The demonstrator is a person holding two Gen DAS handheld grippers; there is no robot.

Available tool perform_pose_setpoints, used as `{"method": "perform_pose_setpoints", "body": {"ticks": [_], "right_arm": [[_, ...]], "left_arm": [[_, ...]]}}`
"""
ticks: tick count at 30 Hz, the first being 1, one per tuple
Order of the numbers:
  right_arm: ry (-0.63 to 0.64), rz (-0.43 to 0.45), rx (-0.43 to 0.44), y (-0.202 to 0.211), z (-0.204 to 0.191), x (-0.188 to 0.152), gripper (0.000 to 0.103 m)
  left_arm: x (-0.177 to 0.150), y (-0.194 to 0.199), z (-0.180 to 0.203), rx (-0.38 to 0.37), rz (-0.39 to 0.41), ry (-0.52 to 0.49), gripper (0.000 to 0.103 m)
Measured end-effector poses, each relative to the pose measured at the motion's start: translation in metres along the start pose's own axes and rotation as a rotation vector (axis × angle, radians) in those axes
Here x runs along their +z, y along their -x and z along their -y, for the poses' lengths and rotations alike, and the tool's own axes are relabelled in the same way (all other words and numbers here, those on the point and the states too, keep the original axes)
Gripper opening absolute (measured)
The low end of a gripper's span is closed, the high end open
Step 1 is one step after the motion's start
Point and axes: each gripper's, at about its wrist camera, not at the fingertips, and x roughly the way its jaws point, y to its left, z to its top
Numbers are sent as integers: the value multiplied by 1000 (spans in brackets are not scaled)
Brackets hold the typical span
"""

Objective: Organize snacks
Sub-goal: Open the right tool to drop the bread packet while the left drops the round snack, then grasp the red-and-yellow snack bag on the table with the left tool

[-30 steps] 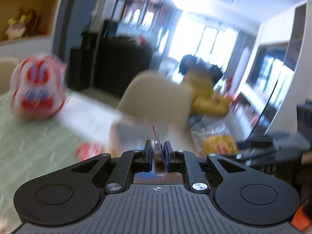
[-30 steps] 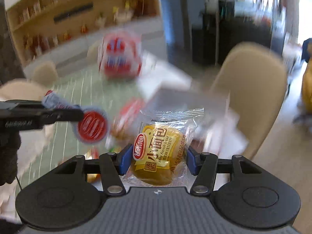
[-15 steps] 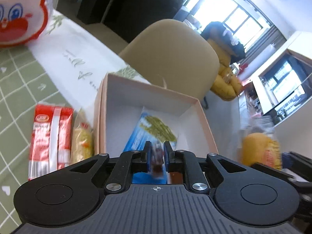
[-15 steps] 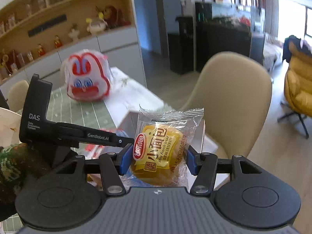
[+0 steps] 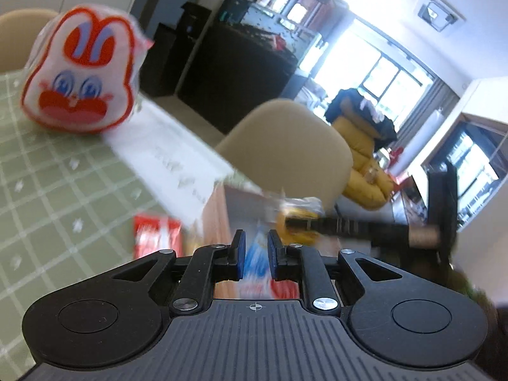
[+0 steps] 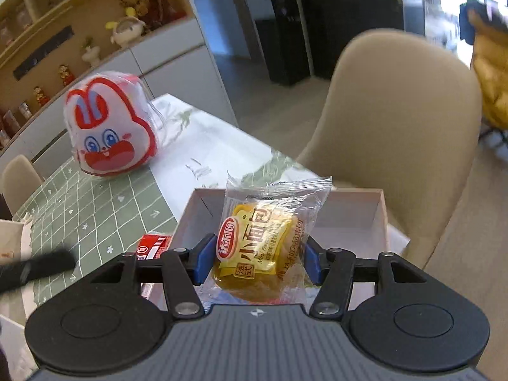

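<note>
Between the pads of the right claw [image 6: 256,262], a wrapped bun [image 6: 263,247] sits clamped just above the open box [image 6: 379,222]. It looks light and soft under slick, crinkly film, best gripped across its middle. Ahead of the left claw [image 5: 255,255], whose pads stand slightly apart on nothing, the box wall rises close. A red packet [image 6: 151,246] lies left of the box on the surface [image 6: 95,212]; a chair [image 6: 400,133] crowds the far edge.

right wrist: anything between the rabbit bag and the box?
Only bare tablecloth between rabbit bag and box, seen in the right wrist view.
</note>
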Motion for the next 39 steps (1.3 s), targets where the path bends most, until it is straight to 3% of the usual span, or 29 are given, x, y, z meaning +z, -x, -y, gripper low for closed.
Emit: {"method": "perform_pose_setpoints", "body": {"ticks": [3, 7, 11, 17, 27, 32, 34, 39], "right_arm": [[-50, 20, 11, 10, 11, -8, 60], [-27, 28, -14, 25, 13, -20, 64], [94, 28, -72, 51, -3, -48, 64], [274, 3, 13, 82, -51, -110, 64], [312, -153, 170, 63, -106, -174, 64], [386, -192, 198, 56, -125, -188, 49], [400, -205, 202, 55, -127, -190, 43], [423, -261, 236, 53, -122, -193, 42]], "left_arm": [[-28, 19, -21, 2, -41, 51, 17], [-60, 40, -40, 131, -96, 34, 17], [-82, 60, -59, 220, -144, 10, 17], [-105, 84, -86, 280, -169, 72, 17], [-111, 80, -96, 247, -192, 100, 17], [-113, 70, -107, 252, -225, 137, 17], [-115, 70, -108, 213, -238, 150, 17], [-120, 66, -103, 114, -283, 194, 18]]}}
